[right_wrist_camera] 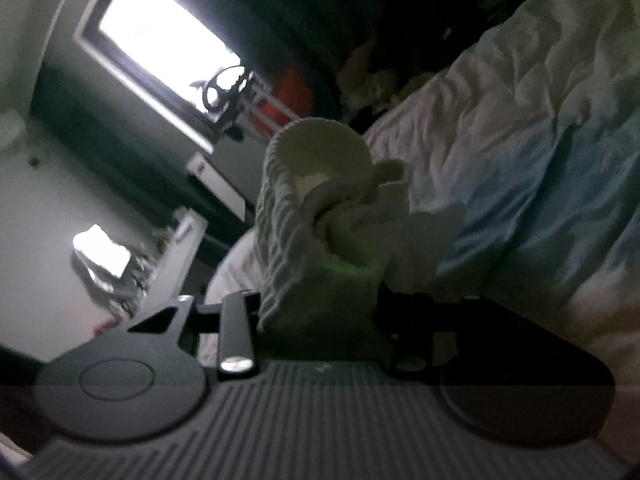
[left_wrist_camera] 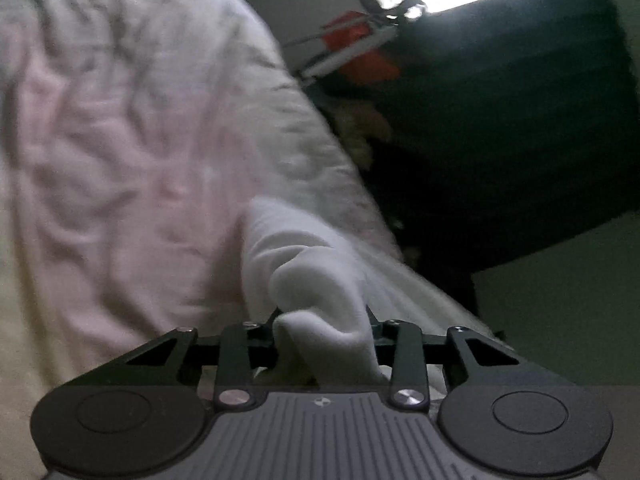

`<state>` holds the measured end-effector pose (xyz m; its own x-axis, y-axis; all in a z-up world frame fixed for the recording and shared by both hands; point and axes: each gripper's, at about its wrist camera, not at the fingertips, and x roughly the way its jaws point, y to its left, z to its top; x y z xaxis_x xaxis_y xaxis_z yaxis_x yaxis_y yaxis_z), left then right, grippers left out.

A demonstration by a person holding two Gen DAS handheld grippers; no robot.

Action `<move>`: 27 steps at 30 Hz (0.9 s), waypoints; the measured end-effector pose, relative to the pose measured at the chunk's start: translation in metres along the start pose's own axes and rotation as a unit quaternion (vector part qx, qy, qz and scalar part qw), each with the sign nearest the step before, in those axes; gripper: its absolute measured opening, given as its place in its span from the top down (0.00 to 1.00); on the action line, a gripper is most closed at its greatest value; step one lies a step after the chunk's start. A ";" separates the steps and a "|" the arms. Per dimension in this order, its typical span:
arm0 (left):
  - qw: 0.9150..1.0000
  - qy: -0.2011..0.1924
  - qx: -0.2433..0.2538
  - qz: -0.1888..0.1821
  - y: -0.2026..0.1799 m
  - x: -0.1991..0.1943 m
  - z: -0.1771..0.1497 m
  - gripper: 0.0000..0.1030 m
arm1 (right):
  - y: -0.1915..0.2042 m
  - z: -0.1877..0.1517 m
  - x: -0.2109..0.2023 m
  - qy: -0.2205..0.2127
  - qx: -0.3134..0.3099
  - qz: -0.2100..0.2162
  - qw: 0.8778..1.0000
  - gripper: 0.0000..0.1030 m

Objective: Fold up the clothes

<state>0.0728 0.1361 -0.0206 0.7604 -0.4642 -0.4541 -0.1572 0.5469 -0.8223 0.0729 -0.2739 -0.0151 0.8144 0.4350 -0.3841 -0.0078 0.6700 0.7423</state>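
Note:
A white sock (left_wrist_camera: 312, 280) is bunched between the jaws of my left gripper (left_wrist_camera: 324, 320), which is shut on it; the fingertips are hidden by the cloth. In the right wrist view my right gripper (right_wrist_camera: 320, 300) is shut on the ribbed cuff of a white sock (right_wrist_camera: 316, 200), whose open cuff curls upward with the rest of the sock bunched inside it. Both socks are held above a rumpled pale bedsheet (left_wrist_camera: 120, 140), which also shows in the right wrist view (right_wrist_camera: 520, 120).
A bright window (right_wrist_camera: 160, 36) is in the wall beyond the bed. A rack with red items (left_wrist_camera: 352, 40) stands near it. A dark panel (left_wrist_camera: 520, 100) is beside the bed. Clutter (right_wrist_camera: 108, 264) lies by a white cabinet.

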 end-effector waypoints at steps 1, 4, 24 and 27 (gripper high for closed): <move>1.000 0.006 0.006 -0.005 -0.017 0.007 -0.001 0.66 | -0.006 0.013 -0.006 -0.007 0.011 0.000 1.000 0.57; 0.999 0.024 0.040 -0.002 -0.077 0.042 -0.004 0.67 | -0.024 0.056 -0.024 -0.037 0.035 -0.004 0.999 0.57; 0.978 0.100 0.184 -0.010 -0.221 0.384 -0.073 0.65 | -0.237 0.195 0.019 -0.176 0.137 -0.134 0.966 0.56; 0.958 0.103 0.266 -0.007 -0.209 0.389 -0.093 0.61 | -0.275 0.159 0.017 -0.183 0.195 -0.121 0.956 0.56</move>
<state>0.3430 -0.2244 -0.0573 0.6109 -0.5721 -0.5473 0.2377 0.7919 -0.5624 0.1811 -0.5464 -0.1390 0.9140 0.0087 -0.4057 0.3652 0.4182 0.8317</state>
